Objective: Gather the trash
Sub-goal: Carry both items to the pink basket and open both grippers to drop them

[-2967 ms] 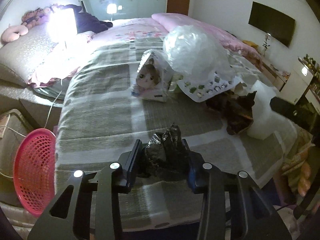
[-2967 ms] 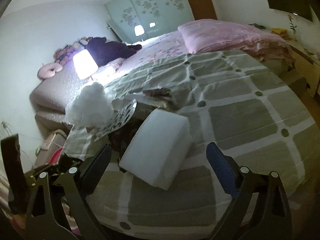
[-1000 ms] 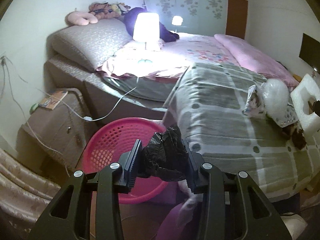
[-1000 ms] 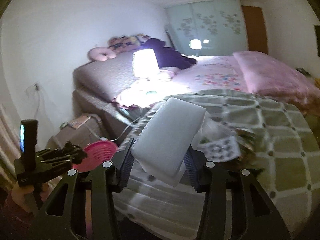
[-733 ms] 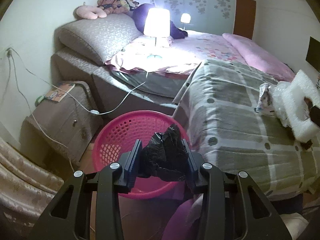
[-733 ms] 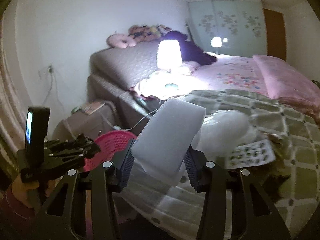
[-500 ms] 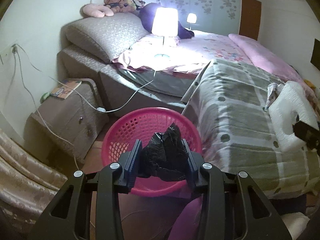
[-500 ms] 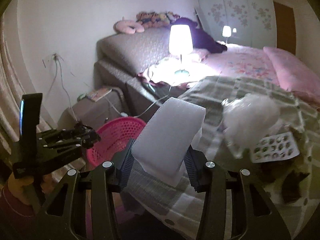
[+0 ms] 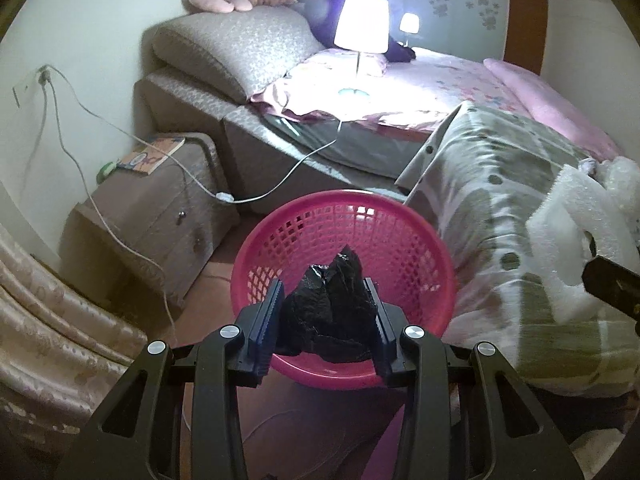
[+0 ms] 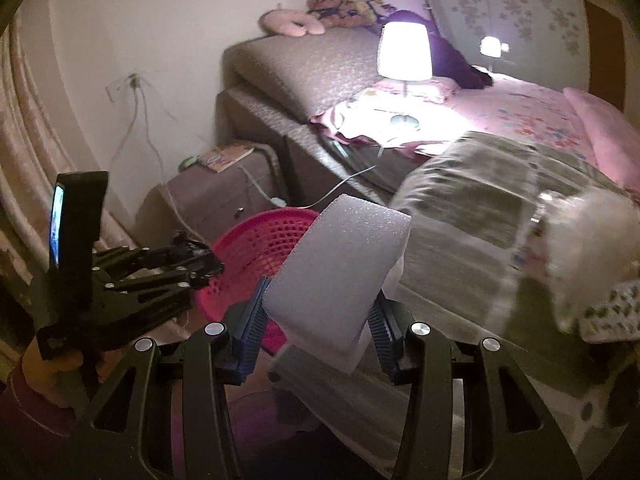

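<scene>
Left wrist view: left gripper clamped on a crumpled black bag, low centre, over the pink basket on the floor. Bed at right; foam block shows at the right edge. Right wrist view: right gripper clamped on that foam block, low centre. Only here: a hand at lower left, and a clear bag on the bed at right. Lamp lit, upper centre.
</scene>
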`<state>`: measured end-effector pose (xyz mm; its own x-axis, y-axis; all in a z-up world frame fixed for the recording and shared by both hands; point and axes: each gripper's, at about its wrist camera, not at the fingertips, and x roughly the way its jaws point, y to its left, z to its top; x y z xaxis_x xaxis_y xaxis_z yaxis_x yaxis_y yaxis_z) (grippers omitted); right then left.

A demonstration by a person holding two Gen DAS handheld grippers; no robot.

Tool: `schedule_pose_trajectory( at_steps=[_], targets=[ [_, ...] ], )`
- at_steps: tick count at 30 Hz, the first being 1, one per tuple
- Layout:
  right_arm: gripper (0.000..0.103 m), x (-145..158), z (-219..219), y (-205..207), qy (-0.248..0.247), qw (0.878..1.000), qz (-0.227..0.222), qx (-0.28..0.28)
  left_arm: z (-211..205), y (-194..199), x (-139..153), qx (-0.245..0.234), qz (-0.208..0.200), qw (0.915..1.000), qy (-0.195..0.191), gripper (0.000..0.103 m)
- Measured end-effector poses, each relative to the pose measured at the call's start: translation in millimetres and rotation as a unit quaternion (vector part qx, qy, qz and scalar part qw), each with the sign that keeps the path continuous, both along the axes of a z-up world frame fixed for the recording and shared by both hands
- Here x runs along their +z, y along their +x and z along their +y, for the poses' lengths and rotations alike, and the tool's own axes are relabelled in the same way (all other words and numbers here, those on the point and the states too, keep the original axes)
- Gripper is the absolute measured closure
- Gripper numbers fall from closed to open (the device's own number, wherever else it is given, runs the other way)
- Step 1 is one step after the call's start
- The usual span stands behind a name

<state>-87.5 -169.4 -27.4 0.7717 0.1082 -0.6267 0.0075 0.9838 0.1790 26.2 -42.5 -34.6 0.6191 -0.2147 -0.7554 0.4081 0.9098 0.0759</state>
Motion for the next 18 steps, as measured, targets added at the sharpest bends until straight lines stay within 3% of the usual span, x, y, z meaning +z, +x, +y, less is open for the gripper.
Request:
schedule_pose_trajectory(
  at_steps=[18],
  targets=[
    [0.057, -23.4, 31.8, 74.4, 0.043, 0.995, 0.066, 0.056, -0.9, 21.9, -26.2, 0.014, 0.034, 0.9990, 0.024, 0.065]
  ],
)
